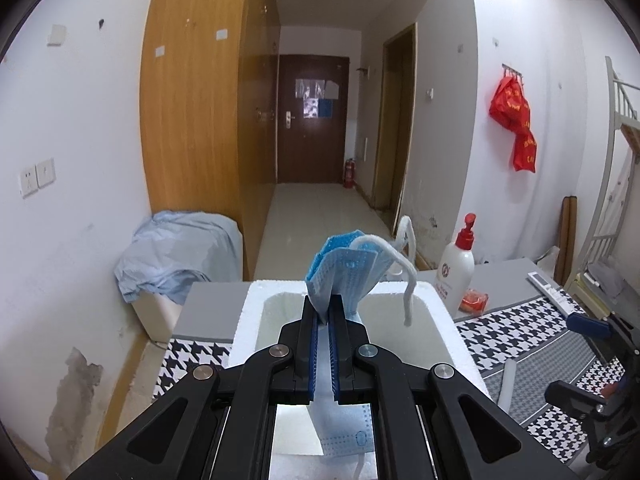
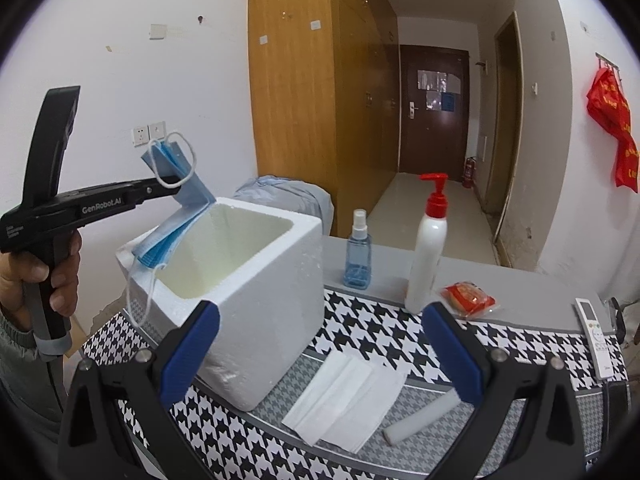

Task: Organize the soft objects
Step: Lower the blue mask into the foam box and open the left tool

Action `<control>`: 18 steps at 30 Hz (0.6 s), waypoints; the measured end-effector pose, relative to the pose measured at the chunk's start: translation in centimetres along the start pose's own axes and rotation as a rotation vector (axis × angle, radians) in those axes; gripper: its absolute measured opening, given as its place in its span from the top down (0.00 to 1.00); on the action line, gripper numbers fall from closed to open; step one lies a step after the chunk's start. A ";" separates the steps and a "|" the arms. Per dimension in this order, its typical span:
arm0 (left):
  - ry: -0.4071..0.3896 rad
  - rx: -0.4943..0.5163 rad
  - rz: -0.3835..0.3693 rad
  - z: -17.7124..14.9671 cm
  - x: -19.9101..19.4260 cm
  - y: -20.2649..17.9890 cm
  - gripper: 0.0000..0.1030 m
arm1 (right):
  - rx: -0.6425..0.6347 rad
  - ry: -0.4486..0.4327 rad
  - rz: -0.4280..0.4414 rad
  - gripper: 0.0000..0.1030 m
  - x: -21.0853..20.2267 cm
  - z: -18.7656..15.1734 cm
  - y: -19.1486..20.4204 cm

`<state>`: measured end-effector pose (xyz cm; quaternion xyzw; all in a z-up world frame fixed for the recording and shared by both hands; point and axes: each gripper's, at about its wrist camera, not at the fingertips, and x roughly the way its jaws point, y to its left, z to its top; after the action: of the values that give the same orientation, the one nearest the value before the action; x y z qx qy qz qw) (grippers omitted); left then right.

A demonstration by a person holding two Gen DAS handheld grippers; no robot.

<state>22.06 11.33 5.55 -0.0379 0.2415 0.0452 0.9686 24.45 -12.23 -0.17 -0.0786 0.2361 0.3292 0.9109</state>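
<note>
My left gripper (image 1: 325, 308) is shut on a stack of blue face masks (image 1: 346, 276) and holds it over the near rim of the white foam box (image 1: 430, 300). In the right wrist view the left gripper (image 2: 170, 184) holds the masks (image 2: 182, 208) above the box's left rim (image 2: 256, 208), with the lower end draped on the rim and an ear loop hanging outside. My right gripper (image 2: 320, 344) is open and empty, in front of the box. A white mask (image 2: 348, 400) and a white foam roll (image 2: 422, 416) lie on the table between its fingers.
On the houndstooth-patterned table (image 2: 384, 328) stand a blue spray bottle (image 2: 358, 252) and a white pump bottle (image 2: 428, 248), with a red packet (image 2: 468, 298) and a remote control (image 2: 596, 336) to the right. A covered bin (image 1: 176, 256) stands by the wardrobe.
</note>
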 end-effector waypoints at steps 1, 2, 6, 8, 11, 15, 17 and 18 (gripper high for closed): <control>0.007 -0.003 -0.001 0.0 0.2 0.0 0.95 | 0.001 0.001 -0.002 0.00 0.0 0.0 -0.1; 0.016 -0.006 -0.003 0.0 0.5 0.1 0.94 | 0.003 0.002 -0.006 0.00 0.0 -0.1 -0.1; 0.051 -0.002 0.001 -0.2 1.4 0.1 0.56 | 0.014 0.008 -0.014 0.00 0.0 -0.3 -0.5; 0.056 0.000 0.007 -0.3 1.6 0.1 0.35 | 0.017 0.011 -0.021 0.00 0.1 -0.4 -0.7; 0.062 0.009 0.011 -0.5 1.7 -0.2 0.29 | 0.021 0.013 -0.023 0.00 0.1 -0.6 -0.9; 0.043 0.017 0.010 -0.6 1.1 -0.6 0.11 | 0.023 0.016 -0.029 0.00 0.1 -0.8 -1.1; 0.022 0.022 0.009 -0.6 0.5 -0.9 0.06 | 0.026 0.017 -0.033 0.00 0.0 -0.8 -1.1; 0.016 0.024 0.009 -0.5 0.3 -0.9 0.04 | 0.027 0.016 -0.033 0.00 -0.1 -0.8 -1.2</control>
<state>22.17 10.36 4.98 -0.0255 0.2500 0.0464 0.9668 24.80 -13.43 -0.85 -0.0727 0.2464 0.3103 0.9153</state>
